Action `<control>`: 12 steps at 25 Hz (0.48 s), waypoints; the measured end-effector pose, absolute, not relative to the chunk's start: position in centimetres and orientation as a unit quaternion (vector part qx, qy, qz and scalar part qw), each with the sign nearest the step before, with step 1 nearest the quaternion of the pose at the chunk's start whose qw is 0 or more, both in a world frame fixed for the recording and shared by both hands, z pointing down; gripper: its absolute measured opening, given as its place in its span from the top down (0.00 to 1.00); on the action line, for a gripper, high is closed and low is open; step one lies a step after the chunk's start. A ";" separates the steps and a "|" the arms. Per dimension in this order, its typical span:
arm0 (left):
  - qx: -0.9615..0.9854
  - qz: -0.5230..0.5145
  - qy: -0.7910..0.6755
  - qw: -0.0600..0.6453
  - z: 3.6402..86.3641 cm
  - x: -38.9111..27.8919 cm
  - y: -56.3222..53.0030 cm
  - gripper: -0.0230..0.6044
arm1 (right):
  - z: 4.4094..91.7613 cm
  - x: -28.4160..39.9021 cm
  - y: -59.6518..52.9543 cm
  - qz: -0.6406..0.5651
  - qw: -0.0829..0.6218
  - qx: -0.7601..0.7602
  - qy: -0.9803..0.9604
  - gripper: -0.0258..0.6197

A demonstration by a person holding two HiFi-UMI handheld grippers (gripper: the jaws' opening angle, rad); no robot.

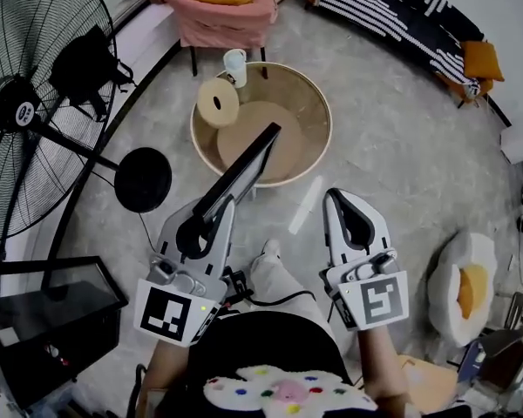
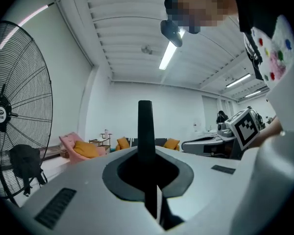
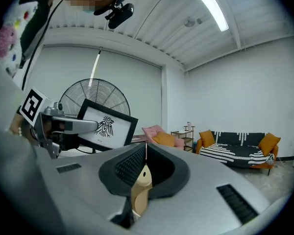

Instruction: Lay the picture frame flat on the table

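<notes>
- My left gripper [image 1: 211,216] is clamped on the picture frame [image 1: 244,171], which slants out over the round table's [image 1: 321,103] near rim.
- My right gripper [image 1: 338,198] is closed and empty.
- Best plan: centre it over bare tabletop, tip it gently, and release only once it lies flat.

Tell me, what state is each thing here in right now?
picture frame: held in the air, not yet flat on the table
left gripper: jaws shut on the picture frame
right gripper: jaws shut, empty
cup: upright on the table
</notes>
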State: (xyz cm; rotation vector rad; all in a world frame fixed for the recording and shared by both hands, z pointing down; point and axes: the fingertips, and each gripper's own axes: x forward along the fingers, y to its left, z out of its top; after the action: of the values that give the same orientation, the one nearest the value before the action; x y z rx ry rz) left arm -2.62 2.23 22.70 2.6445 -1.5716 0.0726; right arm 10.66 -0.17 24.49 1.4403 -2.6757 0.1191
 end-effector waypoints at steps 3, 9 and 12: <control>0.854 0.024 -0.520 0.016 22.1 -2.1 0.4 0.92 | 24.4 11.0 -2.3 0.038 0.050 0.456 -0.888 0.91; 0.843 0.031 -0.537 0.010 21.8 -2.4 -1.5 0.92 | 24.7 10.1 -4.2 0.039 0.050 0.432 -0.900 0.91; 0.842 0.036 -0.538 0.021 21.9 -2.9 -1.9 0.92 | 24.8 9.6 -4.5 0.037 0.053 0.429 -0.901 0.91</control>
State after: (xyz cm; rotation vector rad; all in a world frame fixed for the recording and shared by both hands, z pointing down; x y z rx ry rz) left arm -2.85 -1.93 21.95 2.6109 -1.6680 0.1124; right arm 9.59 -4.53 24.84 1.3024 -2.7386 0.1128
